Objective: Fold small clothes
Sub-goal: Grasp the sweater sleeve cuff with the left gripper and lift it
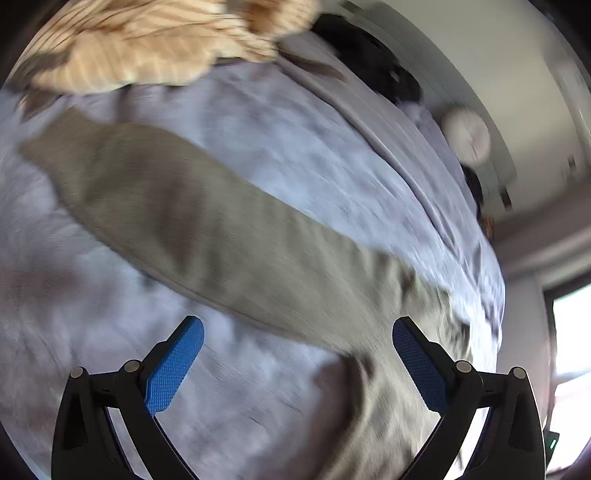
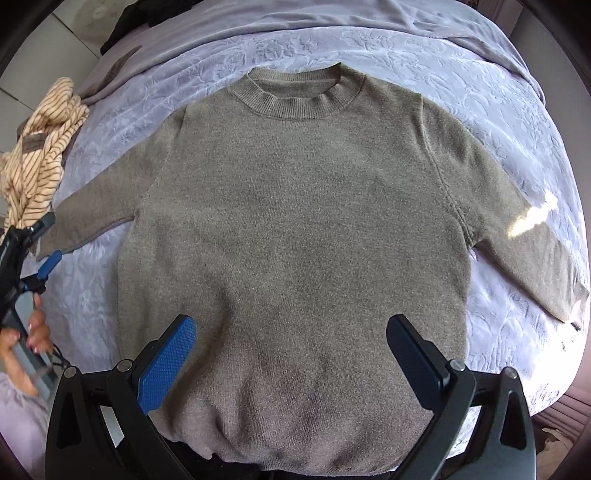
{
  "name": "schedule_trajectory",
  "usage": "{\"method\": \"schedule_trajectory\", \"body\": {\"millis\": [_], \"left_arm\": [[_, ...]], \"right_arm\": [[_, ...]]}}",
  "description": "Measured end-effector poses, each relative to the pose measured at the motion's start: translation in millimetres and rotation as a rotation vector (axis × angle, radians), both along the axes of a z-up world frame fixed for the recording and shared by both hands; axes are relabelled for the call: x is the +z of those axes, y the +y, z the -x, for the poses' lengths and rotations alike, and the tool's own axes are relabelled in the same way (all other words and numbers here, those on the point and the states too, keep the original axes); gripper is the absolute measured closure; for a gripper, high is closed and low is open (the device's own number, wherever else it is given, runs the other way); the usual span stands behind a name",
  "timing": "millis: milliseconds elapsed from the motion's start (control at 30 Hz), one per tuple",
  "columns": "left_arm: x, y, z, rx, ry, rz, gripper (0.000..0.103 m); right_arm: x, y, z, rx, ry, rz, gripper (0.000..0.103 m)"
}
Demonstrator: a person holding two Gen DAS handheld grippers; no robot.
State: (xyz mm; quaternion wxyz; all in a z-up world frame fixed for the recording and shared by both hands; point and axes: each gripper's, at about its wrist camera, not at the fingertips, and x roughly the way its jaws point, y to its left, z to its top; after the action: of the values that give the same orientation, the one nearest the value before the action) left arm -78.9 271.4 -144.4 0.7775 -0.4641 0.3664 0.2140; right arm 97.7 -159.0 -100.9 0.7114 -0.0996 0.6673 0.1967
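Observation:
An olive-grey knit sweater (image 2: 295, 221) lies flat and face up on a lavender bedspread (image 2: 480, 110), collar far, both sleeves spread out. My right gripper (image 2: 291, 332) is open and empty, hovering over the sweater's lower body near the hem. My left gripper (image 1: 297, 332) is open and empty above the sweater's left sleeve (image 1: 192, 218); that view is motion-blurred. The left gripper also shows at the left edge of the right wrist view (image 2: 44, 251), beside the left cuff.
A crumpled peach striped garment (image 2: 37, 147) lies at the bed's left edge; it also shows in the left wrist view (image 1: 147, 44). Dark clothing (image 2: 147, 18) sits at the far corner. A round white object (image 1: 467, 134) stands on the floor beyond the bed.

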Motion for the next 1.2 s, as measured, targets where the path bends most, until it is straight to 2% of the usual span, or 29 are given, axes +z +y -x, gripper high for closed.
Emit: {"method": "schedule_trajectory", "body": {"millis": [100,267,500,600,700,733,800,900,933,1000,1100,1167,1200], "left_arm": [[-26.6,29.8,18.9,0.081,-0.006,0.066,0.001],[-59.3,53.6,27.7,0.17,-0.079,0.175,0.001],[-72.7,61.0,13.8,0.224,-0.091,0.178,0.001],[-60.6,64.1,10.2,0.234,-0.162,0.183,0.001],[-47.2,70.1,8.1,0.226,-0.248,0.151,0.001],[-50.2,74.7,6.6,0.234,-0.224,0.133,0.001],[-64.0,81.0,5.6,0.259,-0.18,0.157,0.001],[-72.7,84.4,8.7,0.279,-0.166,0.164,0.001],[-70.1,84.5,6.9,0.282,-0.155,0.151,0.003],[-65.9,83.7,5.4,0.302,-0.112,0.115,0.017],[-61.8,84.1,8.7,0.31,-0.084,0.071,0.073],[-57.0,84.7,11.4,0.292,-0.105,0.046,0.082],[-53.3,84.6,11.3,0.282,-0.107,0.027,0.082]], "right_arm": [[-6.6,4.6,4.1,0.009,0.019,0.013,0.0],[-18.5,14.6,14.2,0.042,0.049,0.032,0.0],[-20.2,29.2,25.0,0.087,0.053,0.046,0.0],[-20.1,35.2,27.8,0.104,0.056,0.047,0.0],[-19.5,40.5,29.7,0.12,0.056,0.047,0.0],[-19.2,42.2,30.7,0.128,0.055,0.049,0.0],[-20.1,45.0,31.7,0.138,0.055,0.055,0.0],[-22.1,48.8,32.1,0.148,0.059,0.058,0.0],[-22.5,49.6,32.1,0.151,0.06,0.057,0.0],[-23.7,50.7,31.8,0.154,0.061,0.056,0.0],[-24.9,51.7,31.0,0.152,0.074,0.039,0.0],[-24.0,52.3,32.1,0.162,0.077,0.023,0.0],[-22.6,52.7,32.9,0.172,0.075,0.016,0.0]]}}
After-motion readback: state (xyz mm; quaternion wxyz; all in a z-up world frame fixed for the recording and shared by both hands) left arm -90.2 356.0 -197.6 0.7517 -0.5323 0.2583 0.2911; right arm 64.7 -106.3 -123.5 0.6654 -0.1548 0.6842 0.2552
